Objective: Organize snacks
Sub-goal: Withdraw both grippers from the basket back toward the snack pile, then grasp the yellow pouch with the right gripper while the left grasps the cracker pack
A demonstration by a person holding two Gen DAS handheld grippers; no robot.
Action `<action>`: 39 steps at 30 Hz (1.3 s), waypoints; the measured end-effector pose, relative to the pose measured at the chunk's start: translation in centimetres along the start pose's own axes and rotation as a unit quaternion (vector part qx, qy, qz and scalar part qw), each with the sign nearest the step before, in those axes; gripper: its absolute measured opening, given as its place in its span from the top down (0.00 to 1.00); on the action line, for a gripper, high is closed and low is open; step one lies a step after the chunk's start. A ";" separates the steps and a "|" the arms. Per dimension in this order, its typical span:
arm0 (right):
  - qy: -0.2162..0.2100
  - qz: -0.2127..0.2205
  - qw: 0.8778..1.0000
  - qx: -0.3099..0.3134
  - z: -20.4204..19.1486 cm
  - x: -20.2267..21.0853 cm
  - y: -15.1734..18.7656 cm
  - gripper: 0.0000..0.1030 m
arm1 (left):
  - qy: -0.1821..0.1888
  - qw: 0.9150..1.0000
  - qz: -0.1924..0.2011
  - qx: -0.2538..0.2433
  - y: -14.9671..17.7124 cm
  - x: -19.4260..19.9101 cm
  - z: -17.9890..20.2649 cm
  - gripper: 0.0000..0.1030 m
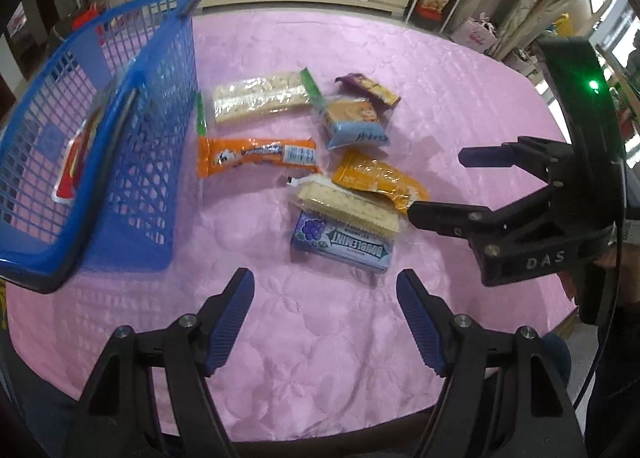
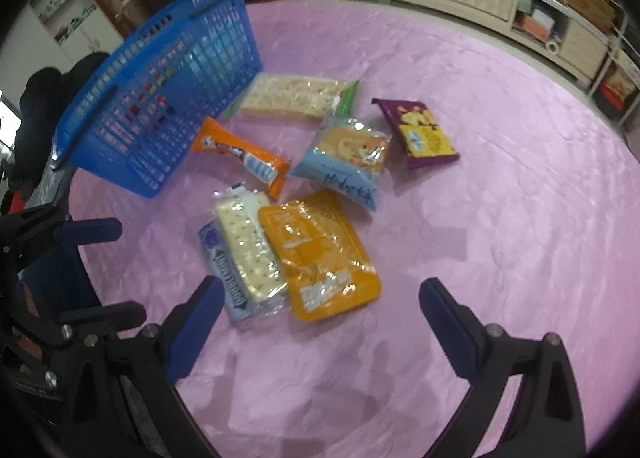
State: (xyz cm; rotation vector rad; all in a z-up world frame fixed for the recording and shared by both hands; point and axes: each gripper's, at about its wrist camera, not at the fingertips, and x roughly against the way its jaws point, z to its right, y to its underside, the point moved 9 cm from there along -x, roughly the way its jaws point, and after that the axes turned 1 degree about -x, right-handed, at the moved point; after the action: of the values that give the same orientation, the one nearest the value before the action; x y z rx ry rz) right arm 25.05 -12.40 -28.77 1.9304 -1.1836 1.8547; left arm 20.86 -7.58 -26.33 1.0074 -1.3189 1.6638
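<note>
Ahead-left of both sets of fingers, blue mesh basket [image 1: 132, 161] holds one red packet; seven snacks lie loose beside it. Left gripper [image 1: 325, 306] and right gripper [image 2: 320, 310] gape wide, empty. Risk: Doublemint pack [image 1: 340, 242] sits under cracker sleeve [image 1: 348, 205], overlapped by orange pouch [image 2: 320, 254]; a pinch may drag neighbours.

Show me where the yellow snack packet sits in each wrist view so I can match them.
Left wrist view: yellow packet right of centre, behind the clear cracker pack.
Right wrist view: yellow packet at centre, right of the cracker pack.
Shared landmark: blue basket, on the left in both.
</note>
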 end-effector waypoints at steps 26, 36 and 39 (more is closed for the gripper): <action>0.047 -0.056 0.987 0.143 0.3 -4.8 -0.1 0.37 | -0.013 1.000 -0.019 0.010 0.6 -2.9 -1.0 0.30; 0.036 -0.047 0.993 0.102 0.2 -4.0 0.8 0.95 | -0.008 1.000 -0.015 0.015 1.6 -1.9 -0.9 0.30; 0.034 -0.035 0.994 0.093 0.9 -2.9 1.9 0.96 | -0.005 1.000 -0.013 0.017 1.6 -1.4 -0.9 0.30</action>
State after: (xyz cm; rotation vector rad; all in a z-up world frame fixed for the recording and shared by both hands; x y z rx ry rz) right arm 24.83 -13.06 -32.25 1.9582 -0.9391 2.0396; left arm 19.82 -7.12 -28.35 1.0511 -1.2821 1.6691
